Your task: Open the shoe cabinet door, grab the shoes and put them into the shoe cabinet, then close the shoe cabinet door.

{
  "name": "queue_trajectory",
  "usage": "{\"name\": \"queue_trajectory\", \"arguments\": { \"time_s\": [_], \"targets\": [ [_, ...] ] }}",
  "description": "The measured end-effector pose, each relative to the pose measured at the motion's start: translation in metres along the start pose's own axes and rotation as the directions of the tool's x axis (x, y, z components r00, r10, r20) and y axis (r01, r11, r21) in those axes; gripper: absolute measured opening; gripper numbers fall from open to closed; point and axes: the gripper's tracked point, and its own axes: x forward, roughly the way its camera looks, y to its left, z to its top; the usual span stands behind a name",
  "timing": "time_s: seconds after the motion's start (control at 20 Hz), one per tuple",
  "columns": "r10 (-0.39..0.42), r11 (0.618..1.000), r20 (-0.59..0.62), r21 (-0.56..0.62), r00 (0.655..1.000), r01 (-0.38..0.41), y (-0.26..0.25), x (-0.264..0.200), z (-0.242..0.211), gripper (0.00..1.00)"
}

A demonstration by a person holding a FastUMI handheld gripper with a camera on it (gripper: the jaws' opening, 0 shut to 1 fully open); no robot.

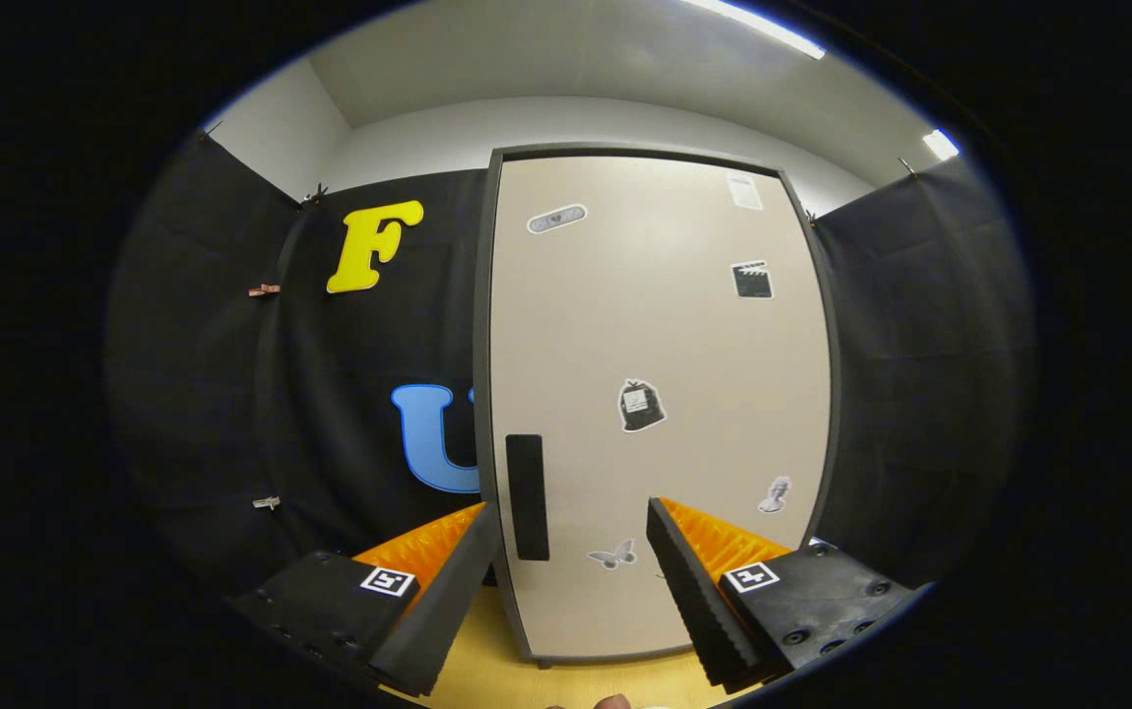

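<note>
The shoe cabinet [660, 394] stands upright just beyond my fingers, its pale beige door [684, 345] closed inside a dark grey frame. A black vertical handle [527, 497] sits low near the door's left edge, between my two fingertips and closer to the left one. My gripper [571, 517] is open, with nothing between its fingers. Several small stickers dot the door.
Black cloth booth walls [231, 394] flank the cabinet on both sides. A light wooden floor [517, 675] runs under the cabinet's foot. A small piece of a person's hand [610, 702] peeks in below the fingers.
</note>
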Motion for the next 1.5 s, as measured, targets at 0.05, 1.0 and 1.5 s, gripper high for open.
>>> {"name": "queue_trajectory", "arguments": {
  "time_s": [0.05, 1.0, 1.5],
  "targets": [
    [0.003, 1.0, -0.012, -0.007, 1.0, -0.004, 0.006, 0.012, -0.007, 0.98],
    [-0.062, 0.997, -0.089, -0.044, 0.994, 0.058, 0.023, 0.109, -0.063, 0.29],
    [0.013, 1.0, -0.119, -0.021, 0.993, -0.016, 0.023, 0.07, -0.053, 0.16]
  ]
}}
